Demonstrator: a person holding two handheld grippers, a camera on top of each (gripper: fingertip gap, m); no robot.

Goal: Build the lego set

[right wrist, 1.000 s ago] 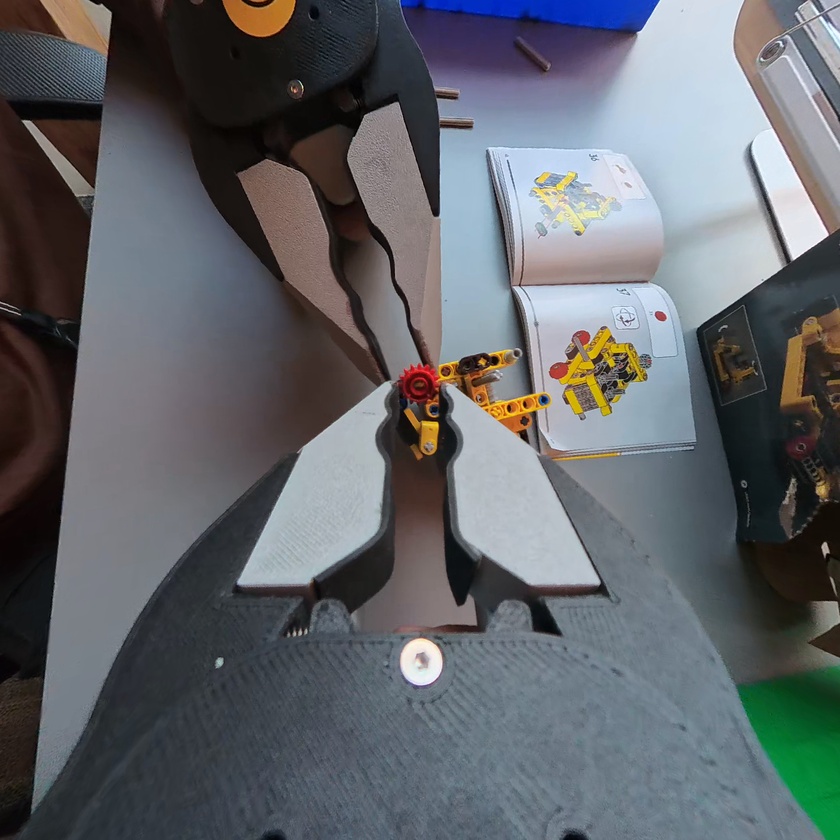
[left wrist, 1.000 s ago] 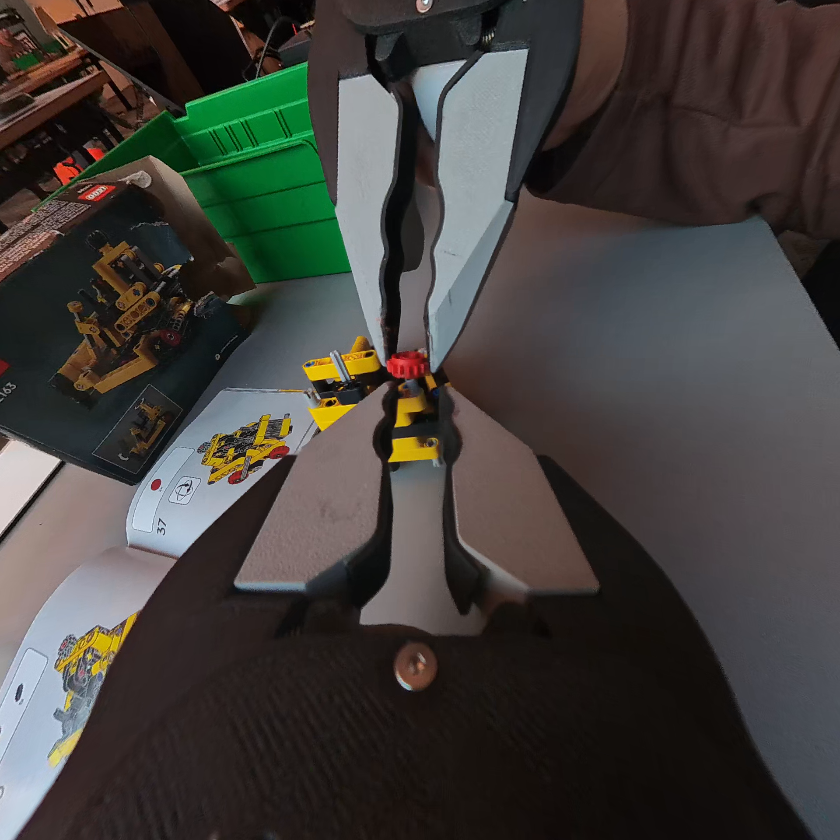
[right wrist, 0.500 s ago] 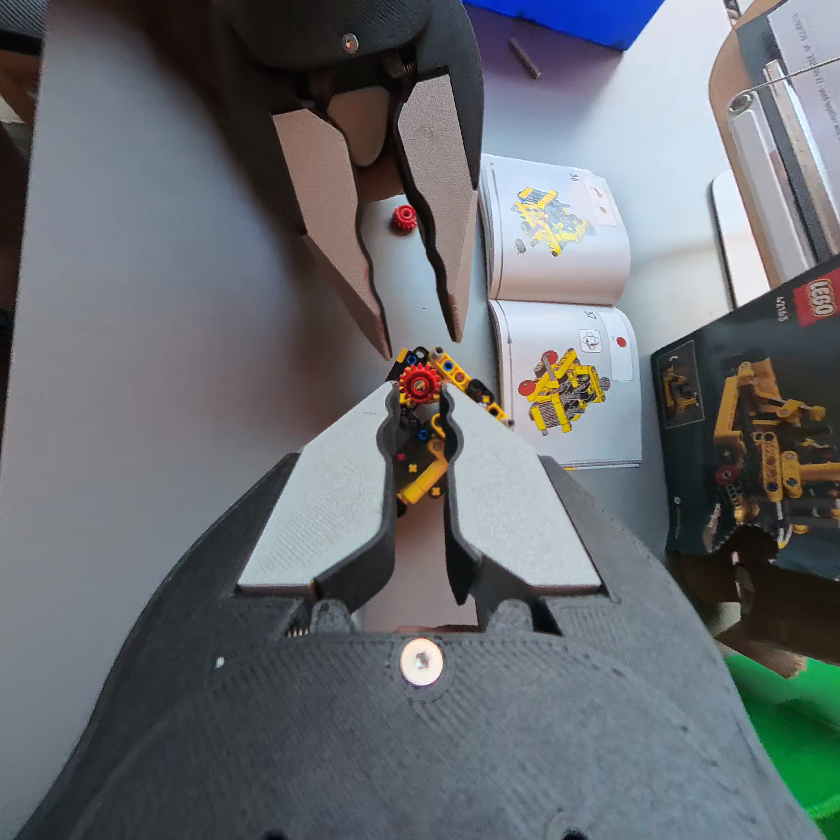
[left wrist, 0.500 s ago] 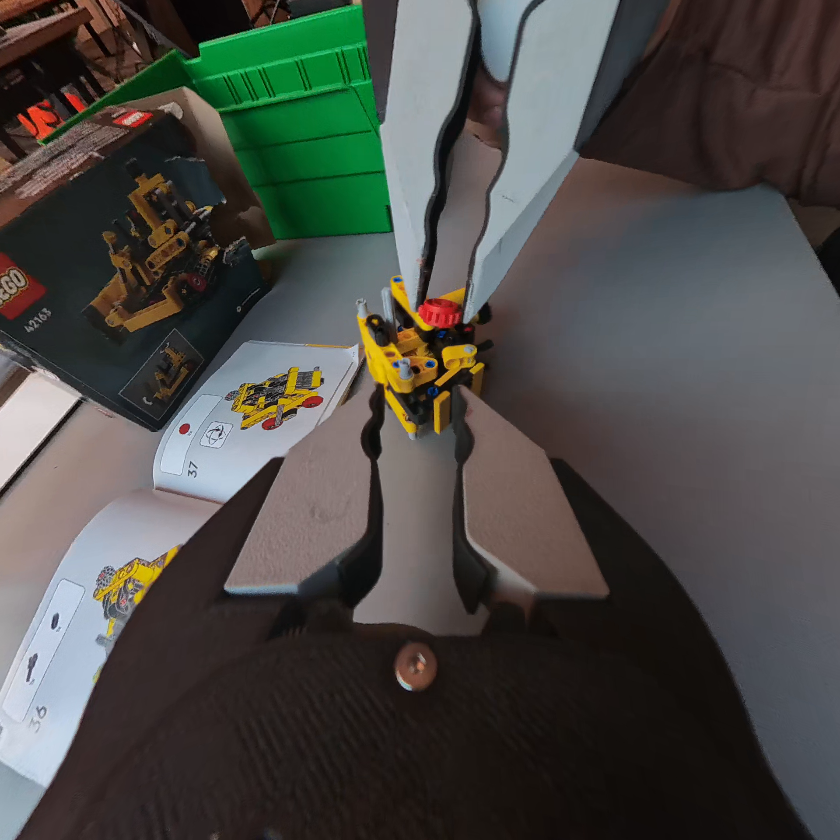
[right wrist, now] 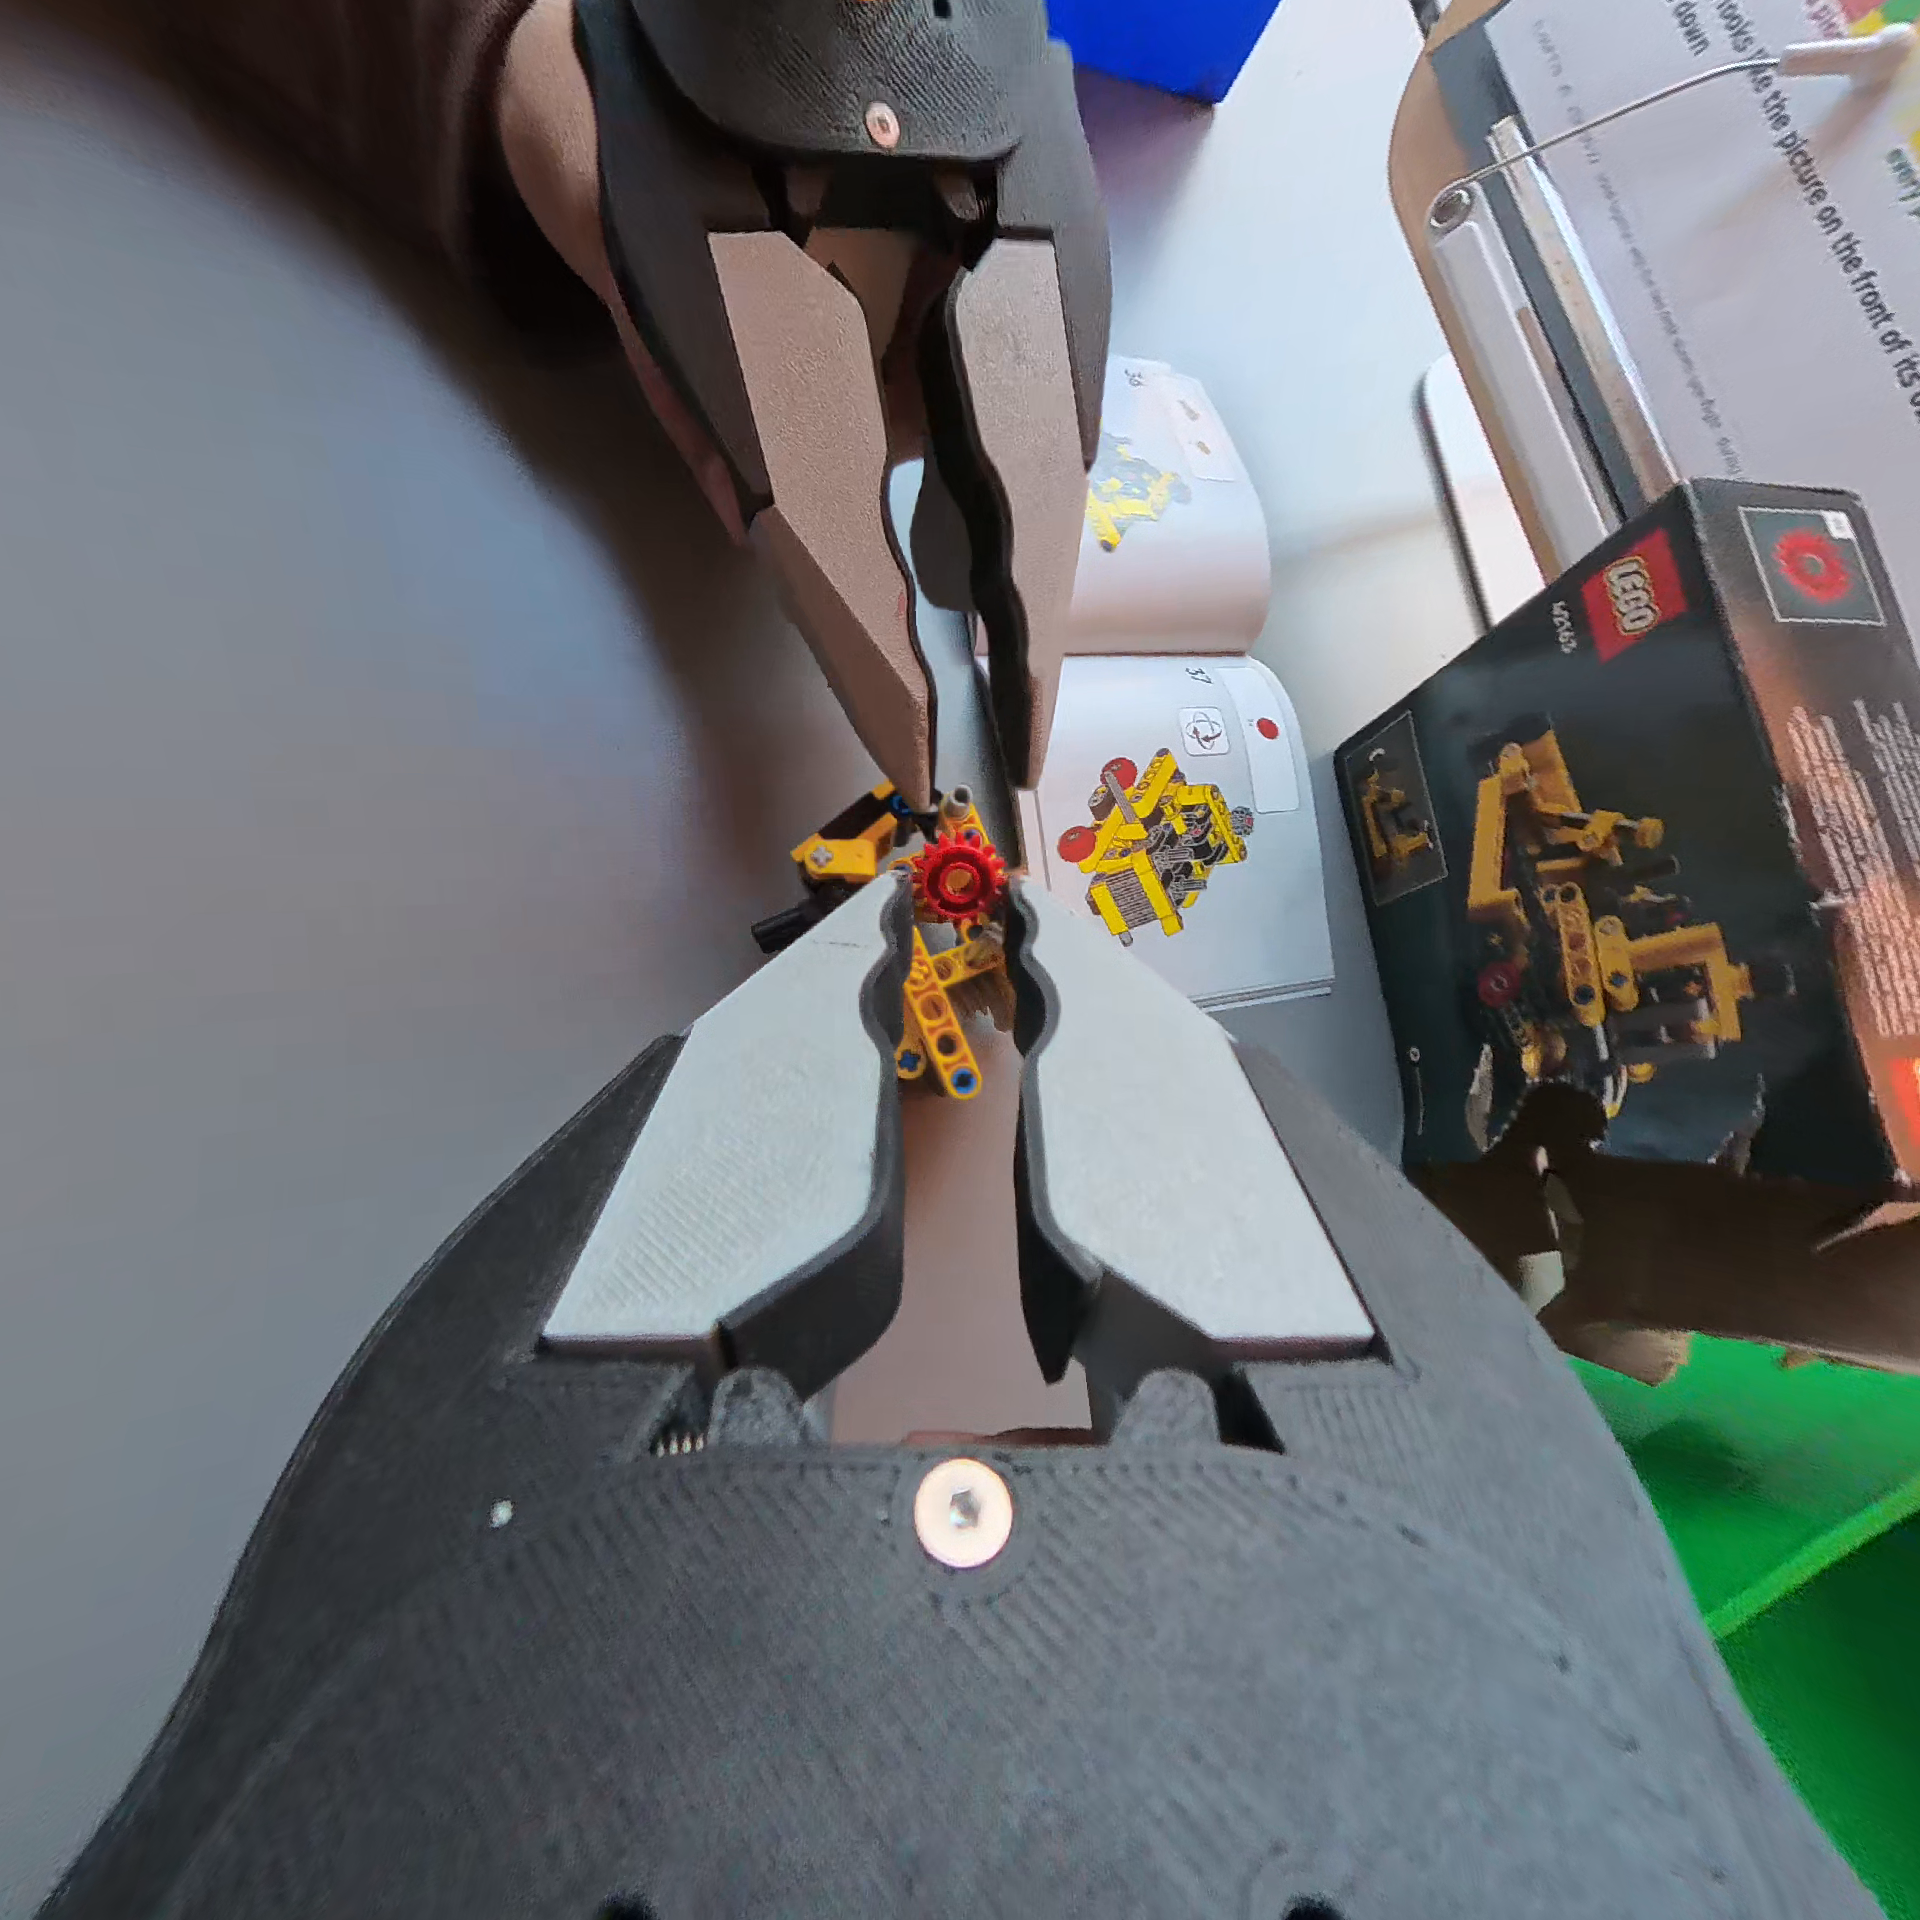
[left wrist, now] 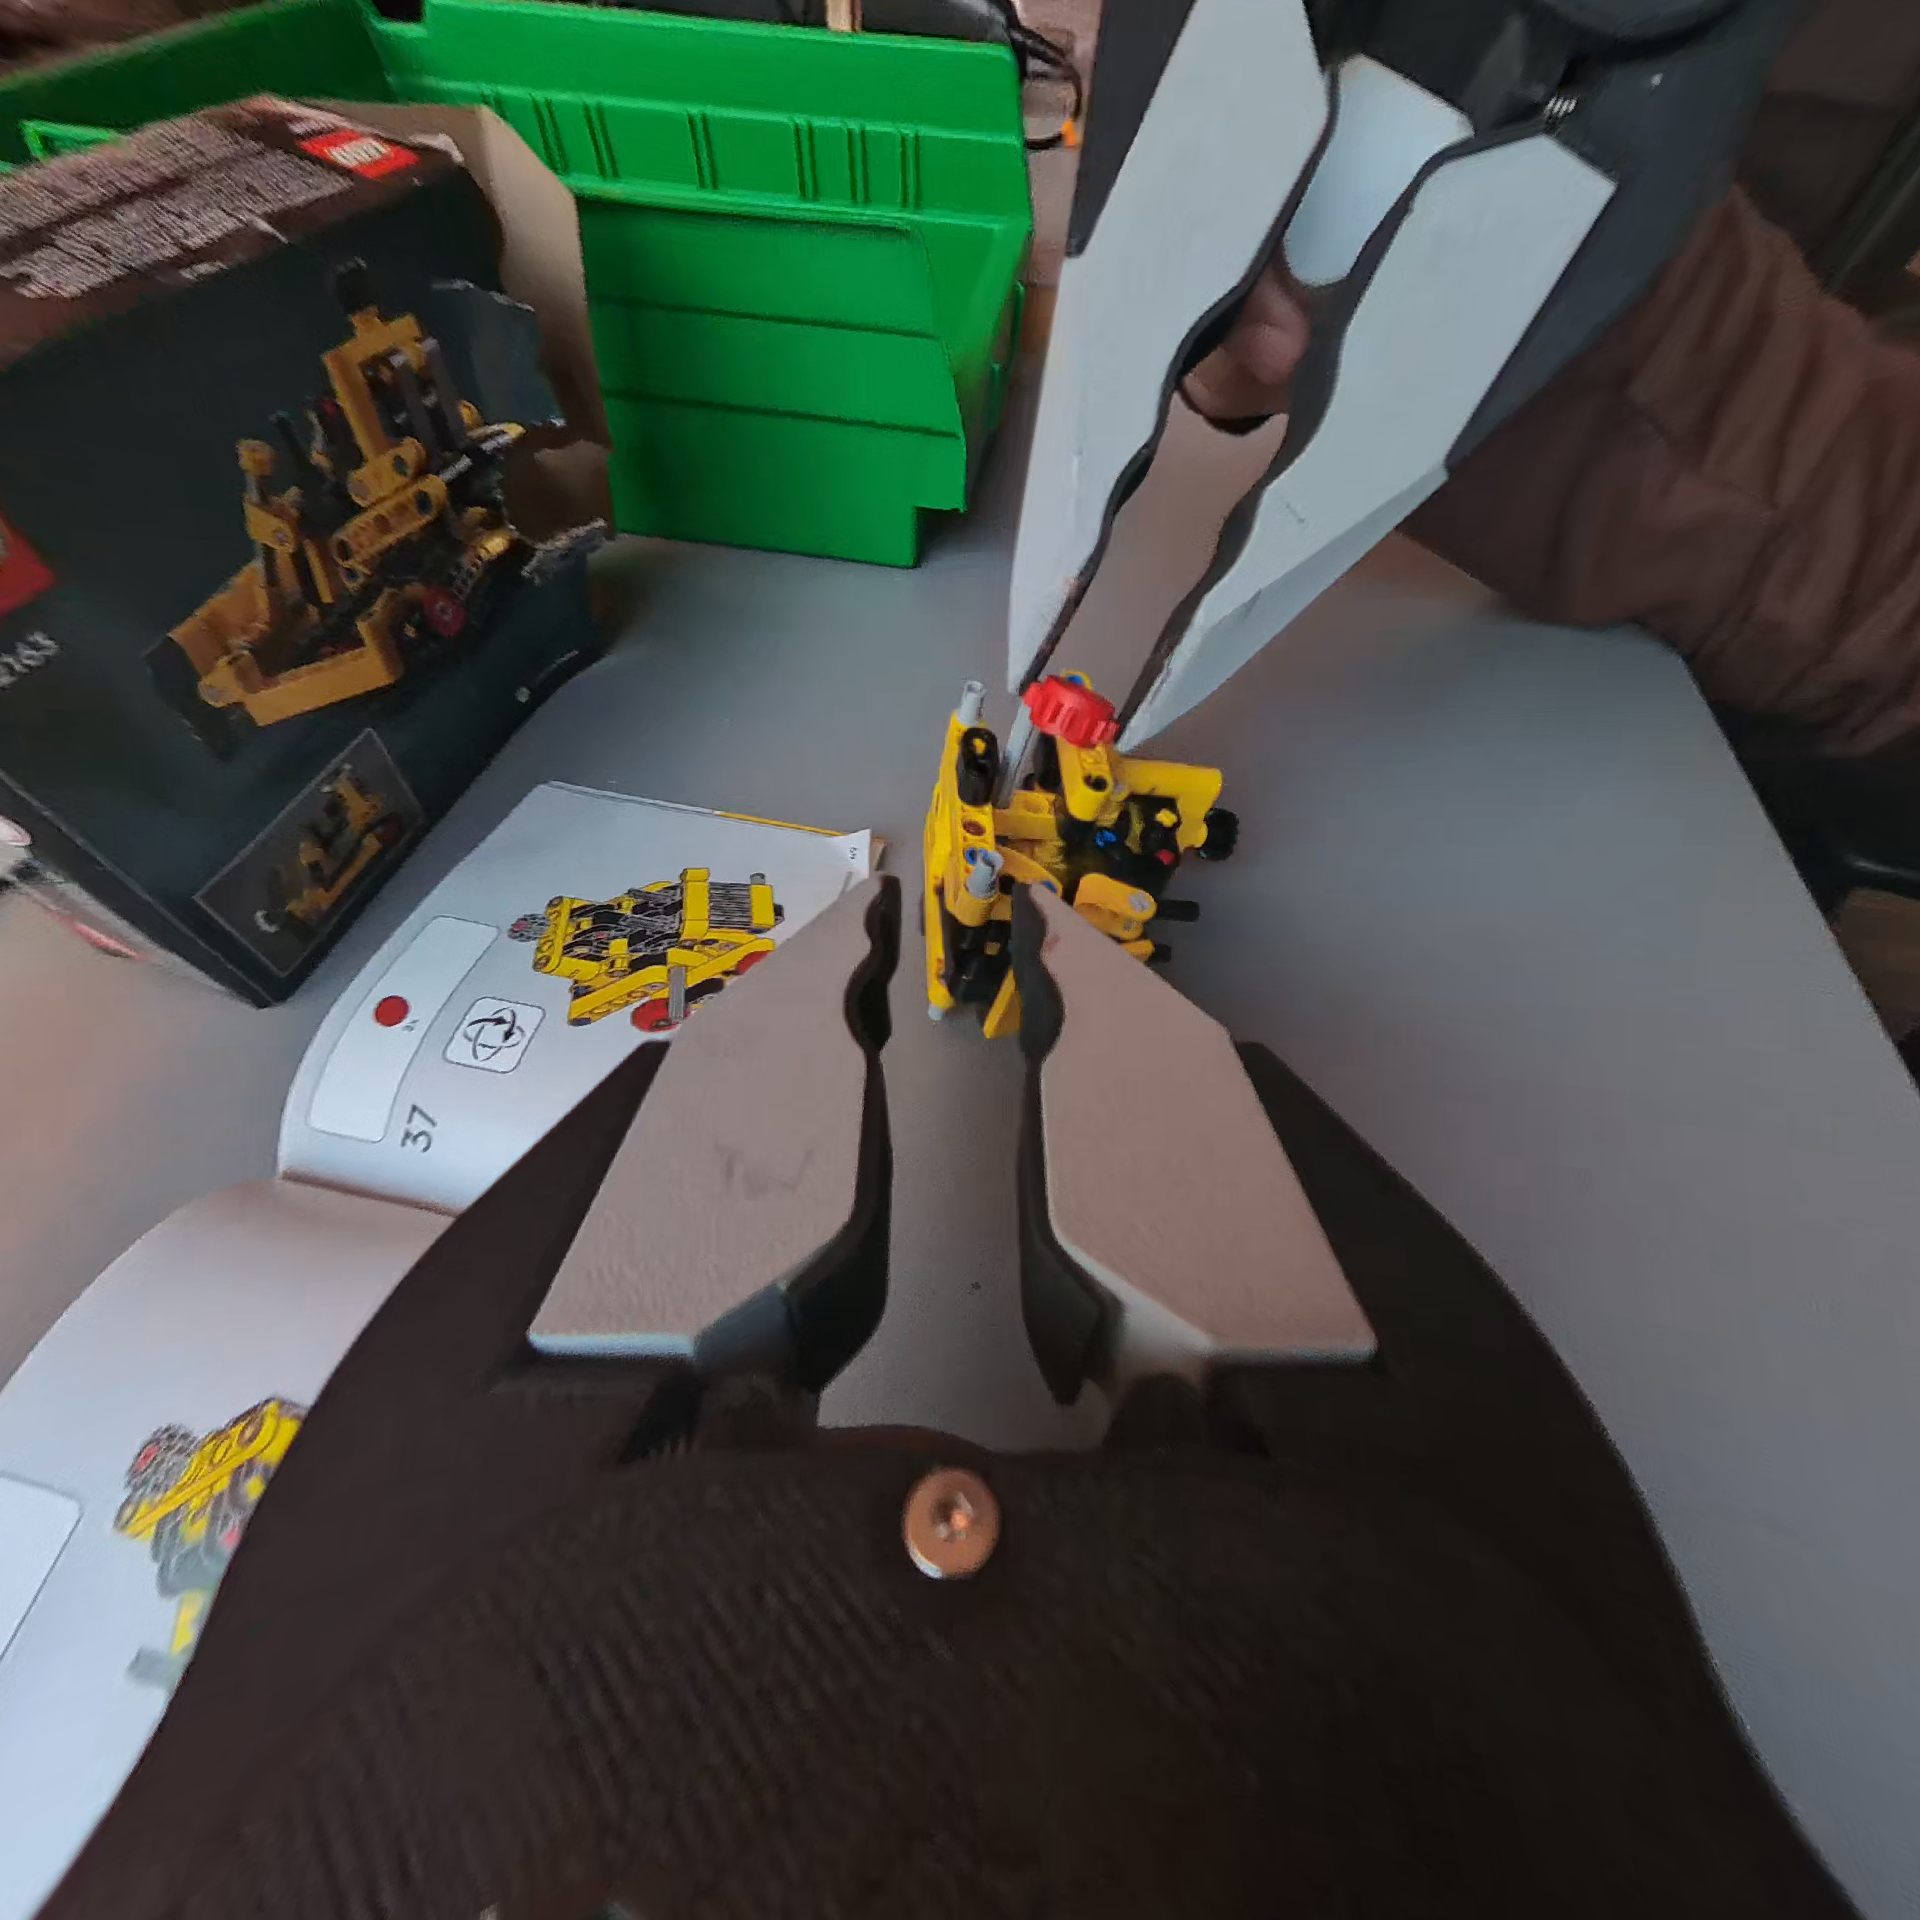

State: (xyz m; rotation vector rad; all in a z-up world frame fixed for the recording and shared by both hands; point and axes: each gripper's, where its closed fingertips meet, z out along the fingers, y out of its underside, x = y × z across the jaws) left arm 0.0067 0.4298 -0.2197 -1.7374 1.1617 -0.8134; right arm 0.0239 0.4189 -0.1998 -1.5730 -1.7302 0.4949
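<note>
A small yellow and black lego model (left wrist: 1049, 842) with a red gear (left wrist: 1070, 709) on top stands upright over the grey table (left wrist: 1507, 1039). My right gripper (right wrist: 954, 894) is shut on the red gear (right wrist: 956, 881); in the left wrist view it comes down from above (left wrist: 1081, 712). My left gripper (left wrist: 954, 904) is open, with its tips on either side of the model's near lower end. In the right wrist view it reaches in from the top (right wrist: 971, 790), with its tips beside the model's grey axle. I cannot tell whether the model touches the table.
The open instruction booklet (left wrist: 582, 987) lies left of the model, and the dark set box (left wrist: 281, 540) stands behind it. Green bins (left wrist: 769, 343) stand at the back. A blue bin (right wrist: 1153, 42) and a clipboard with papers (right wrist: 1662, 260) are at the far side. A brown sleeve (left wrist: 1714, 468) reaches in.
My left gripper let go of the model and opened. My right gripper kept hold of the red gear and the model turned upright. Both views drew closer to the box and booklet.
</note>
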